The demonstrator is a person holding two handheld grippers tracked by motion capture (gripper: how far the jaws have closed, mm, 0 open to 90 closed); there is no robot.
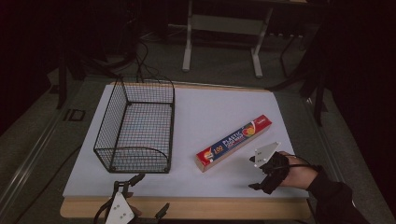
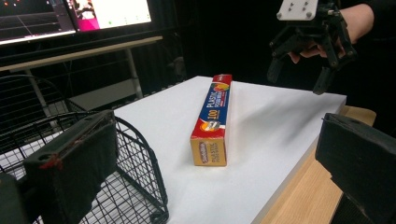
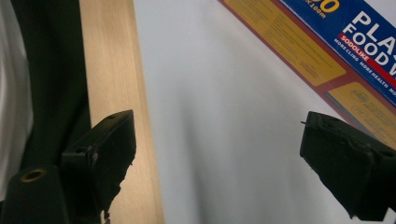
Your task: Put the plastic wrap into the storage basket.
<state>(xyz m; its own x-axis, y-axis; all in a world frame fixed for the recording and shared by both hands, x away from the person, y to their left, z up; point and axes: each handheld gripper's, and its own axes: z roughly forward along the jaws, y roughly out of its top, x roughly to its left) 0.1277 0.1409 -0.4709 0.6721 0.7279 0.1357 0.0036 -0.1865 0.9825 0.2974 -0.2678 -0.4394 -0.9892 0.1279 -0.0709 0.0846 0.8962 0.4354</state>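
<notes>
I see a long box of plastic food wrap (image 1: 233, 142) lying flat and diagonal on the white bench (image 1: 219, 112), right of centre. My right gripper (image 1: 262, 179) hovers just beside the box's near side, jaws spread wide and empty. My left gripper (image 1: 148, 196) sits at the bench's near edge, jaws also wide apart, holding nothing. A black wire basket (image 1: 135, 126) stands left of the box, apart from it.
</notes>
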